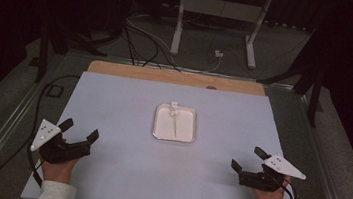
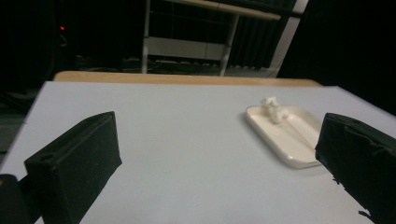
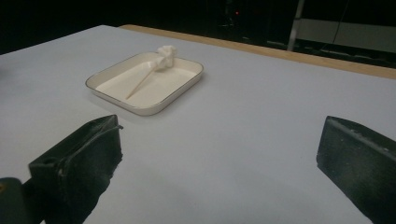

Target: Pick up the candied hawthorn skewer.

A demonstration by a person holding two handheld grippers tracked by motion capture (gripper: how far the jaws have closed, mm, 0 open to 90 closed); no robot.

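Note:
A shallow cream tray (image 1: 158, 127) (image 2: 299, 161) (image 3: 100, 79) lies near the middle of the pale blue mat. In it rests a thin wooden skewer (image 1: 175, 124) (image 3: 140, 83) with white lumps (image 1: 174, 108) (image 2: 273, 109) (image 3: 165, 56) at its far end. My left gripper (image 1: 79, 130) (image 2: 219, 163) rests at the mat's near left, jaws wide apart, nothing between them. My right gripper (image 1: 247, 158) (image 3: 219, 158) rests at the near right, open as well and empty. Both point toward the tray, well short of it.
The mat (image 1: 113, 102) covers a wooden tabletop whose far edge (image 1: 177, 77) shows behind it. Metal rails run along both table sides. Cables (image 1: 141, 40) and a white stand (image 1: 214, 13) sit on the floor beyond.

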